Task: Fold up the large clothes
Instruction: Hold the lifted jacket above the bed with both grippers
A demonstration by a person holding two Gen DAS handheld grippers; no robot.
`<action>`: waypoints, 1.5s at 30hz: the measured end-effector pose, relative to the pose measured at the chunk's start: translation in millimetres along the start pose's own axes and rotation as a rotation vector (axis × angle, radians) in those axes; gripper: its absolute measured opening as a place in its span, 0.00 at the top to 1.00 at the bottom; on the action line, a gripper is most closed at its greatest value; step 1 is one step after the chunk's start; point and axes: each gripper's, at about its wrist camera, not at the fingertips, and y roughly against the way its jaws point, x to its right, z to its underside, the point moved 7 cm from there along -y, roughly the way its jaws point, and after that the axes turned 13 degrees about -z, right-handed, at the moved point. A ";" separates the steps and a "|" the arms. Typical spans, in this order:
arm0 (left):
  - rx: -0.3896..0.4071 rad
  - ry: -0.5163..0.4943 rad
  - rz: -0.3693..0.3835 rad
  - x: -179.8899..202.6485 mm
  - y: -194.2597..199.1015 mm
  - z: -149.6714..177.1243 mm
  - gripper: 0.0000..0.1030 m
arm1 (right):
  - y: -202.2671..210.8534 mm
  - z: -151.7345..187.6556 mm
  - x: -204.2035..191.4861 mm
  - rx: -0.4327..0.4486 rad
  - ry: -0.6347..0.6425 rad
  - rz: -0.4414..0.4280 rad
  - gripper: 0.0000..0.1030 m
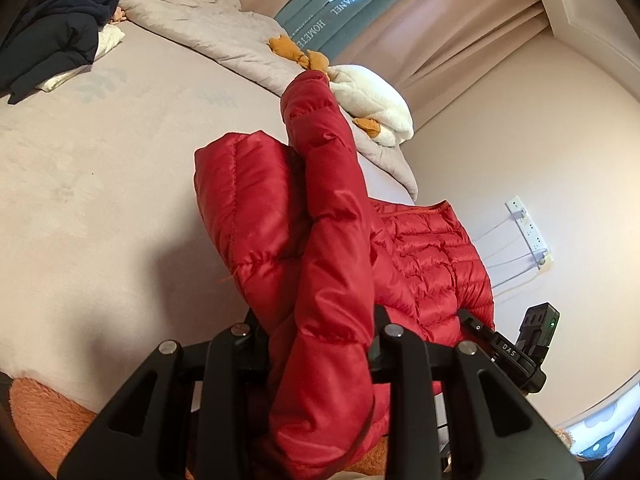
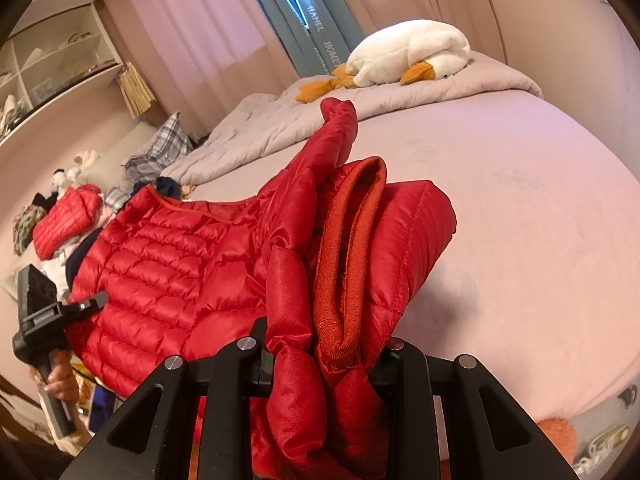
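red puffer jacket, left wrist view: held above the bed, left hand-held gripper clamped on a sleeve fold. right wrist view: right hand-held gripper clamped on bunched hood; light, soft, slippery, best pinched at seams.

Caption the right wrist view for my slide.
Right gripper clamps a bunched red puffer jacket above the bed.
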 end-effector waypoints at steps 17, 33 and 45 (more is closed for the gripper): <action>0.091 0.017 -0.063 -14.6 15.8 -0.8 0.72 | -26.6 -18.6 -10.6 -0.022 0.061 -0.055 0.72; 0.127 -0.040 -0.114 27.1 -27.2 -28.0 0.72 | -41.3 -62.9 11.2 0.007 0.074 0.007 0.72; 0.083 -0.080 -0.266 41.5 -97.6 -42.6 0.72 | -71.4 -79.9 42.6 -0.003 0.039 0.085 0.72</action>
